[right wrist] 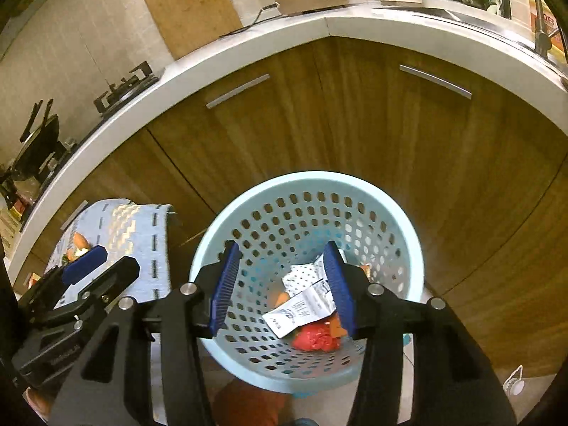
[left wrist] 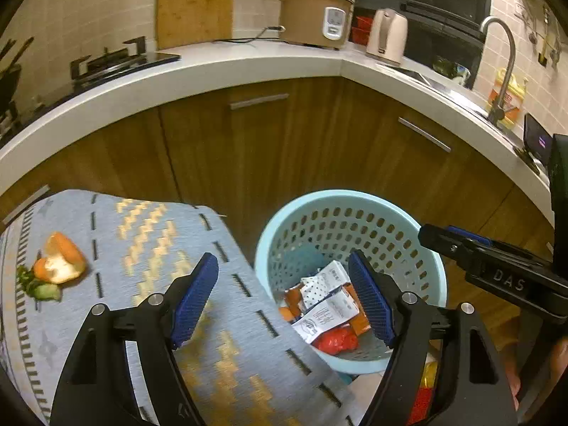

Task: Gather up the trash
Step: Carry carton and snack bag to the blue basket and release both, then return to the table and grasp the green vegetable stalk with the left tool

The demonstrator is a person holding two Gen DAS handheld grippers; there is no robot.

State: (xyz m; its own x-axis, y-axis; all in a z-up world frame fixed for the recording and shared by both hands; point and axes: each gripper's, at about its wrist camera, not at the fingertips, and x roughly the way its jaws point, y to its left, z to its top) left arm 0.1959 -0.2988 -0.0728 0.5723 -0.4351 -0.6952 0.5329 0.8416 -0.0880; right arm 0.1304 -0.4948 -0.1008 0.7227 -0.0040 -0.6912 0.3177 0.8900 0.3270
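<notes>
While both grippers, left (left wrist: 284, 301) and right (right wrist: 280, 287), gape empty, wrappers (right wrist: 305, 305) lie in the basket (right wrist: 390, 195), seemingly crumpled.

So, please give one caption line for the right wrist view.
Open right gripper above blue basket holding cartons and red wrapper.

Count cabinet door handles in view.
2: one handle on the cabinet door left of the counter corner, one handle right of it. Others may be hidden.
</notes>
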